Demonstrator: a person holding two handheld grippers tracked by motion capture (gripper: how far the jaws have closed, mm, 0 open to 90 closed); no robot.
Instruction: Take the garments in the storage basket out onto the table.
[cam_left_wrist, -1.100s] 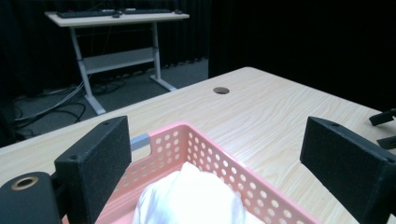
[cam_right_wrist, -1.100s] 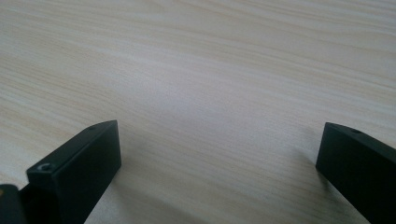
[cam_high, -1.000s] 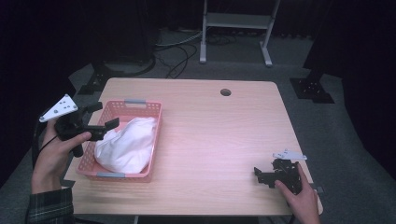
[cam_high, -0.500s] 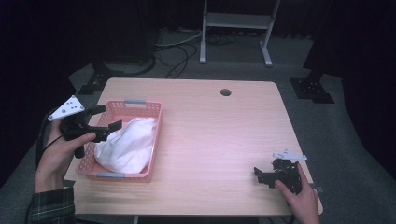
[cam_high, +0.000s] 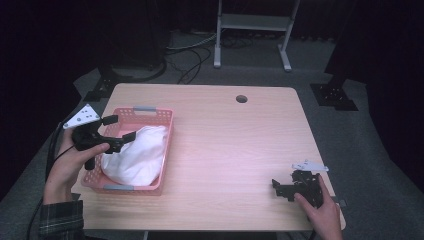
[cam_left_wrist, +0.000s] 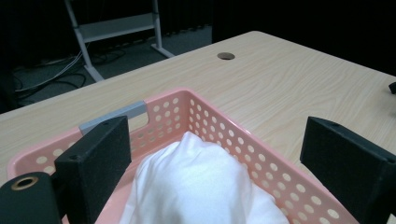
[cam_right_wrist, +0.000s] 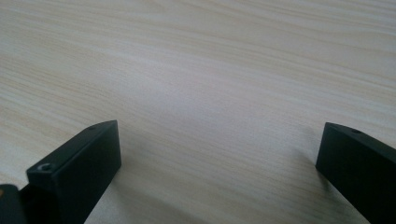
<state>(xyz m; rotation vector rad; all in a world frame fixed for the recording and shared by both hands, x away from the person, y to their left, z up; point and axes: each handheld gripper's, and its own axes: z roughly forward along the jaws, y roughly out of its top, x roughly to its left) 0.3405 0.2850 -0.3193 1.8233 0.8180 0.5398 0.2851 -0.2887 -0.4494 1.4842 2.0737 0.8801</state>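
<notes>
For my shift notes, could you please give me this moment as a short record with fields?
surface: wooden table
container: pink basket at the table's left
contents: white cloth bunched inside the basket
left tool: open, over the cloth, holding nothing
right tool: open, low at the table's near right corner, nothing between its jaws

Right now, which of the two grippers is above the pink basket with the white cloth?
The left gripper: it hangs open over the basket and cloth, while the right gripper rests on bare table.

left tool (cam_high: 116, 129) raised, right tool (cam_high: 281, 187) low, both agape
</notes>
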